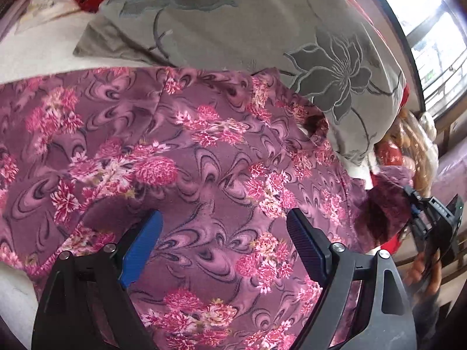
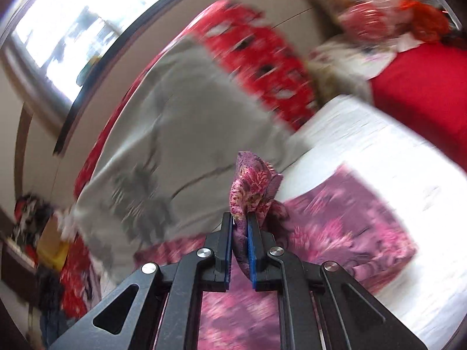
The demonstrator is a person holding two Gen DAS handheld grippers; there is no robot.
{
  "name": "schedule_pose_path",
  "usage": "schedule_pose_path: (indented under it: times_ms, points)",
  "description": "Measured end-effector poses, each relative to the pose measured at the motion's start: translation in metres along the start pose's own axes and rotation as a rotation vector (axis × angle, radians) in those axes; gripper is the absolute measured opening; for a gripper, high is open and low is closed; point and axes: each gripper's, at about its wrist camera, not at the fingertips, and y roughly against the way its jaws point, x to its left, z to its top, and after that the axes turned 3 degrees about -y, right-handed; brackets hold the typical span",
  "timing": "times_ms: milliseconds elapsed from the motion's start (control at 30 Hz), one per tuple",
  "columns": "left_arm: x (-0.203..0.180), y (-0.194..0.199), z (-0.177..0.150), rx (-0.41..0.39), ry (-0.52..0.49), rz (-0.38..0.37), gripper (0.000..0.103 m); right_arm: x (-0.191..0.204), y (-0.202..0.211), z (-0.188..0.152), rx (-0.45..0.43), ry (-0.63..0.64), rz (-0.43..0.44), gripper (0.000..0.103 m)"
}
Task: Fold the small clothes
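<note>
1 purple floral garment (image 1: 204,151) lies spread on the white bed (image 2: 364,151), just beside the grey flowered pillow (image 1: 262,29). The right claw (image 2: 240,227) is clamped on its corner; the left claw (image 1: 224,230) hovers, jaws apart. That thin pinch could slip mid-fold.

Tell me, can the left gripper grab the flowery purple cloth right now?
Probably yes. The left gripper is open and hangs right over the cloth, with nothing between them. The right gripper already pinches one corner off to the side, out of its way.
</note>
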Motion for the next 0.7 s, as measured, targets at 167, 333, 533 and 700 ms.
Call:
schedule_pose_path:
  times_ms: [167, 333, 533, 700]
  points:
    - [0.004, 0.003, 0.000, 0.011, 0.001, -0.031, 0.087, 0.053, -0.025, -0.045, 0.094, 0.068, 0.070, 0.009]
    - [0.022, 0.011, 0.003, 0.009, 0.083, -0.124, 0.087, 0.101, -0.051, -0.098, 0.210, 0.174, 0.112, 0.009]
    - [0.030, 0.015, 0.003, 0.010, 0.132, -0.239, 0.087, 0.130, -0.084, -0.171, 0.388, 0.265, 0.099, 0.016]
    - [0.008, 0.011, -0.004, 0.049, 0.056, -0.305, 0.087, 0.123, -0.074, -0.209, 0.492, 0.329, 0.067, 0.029]
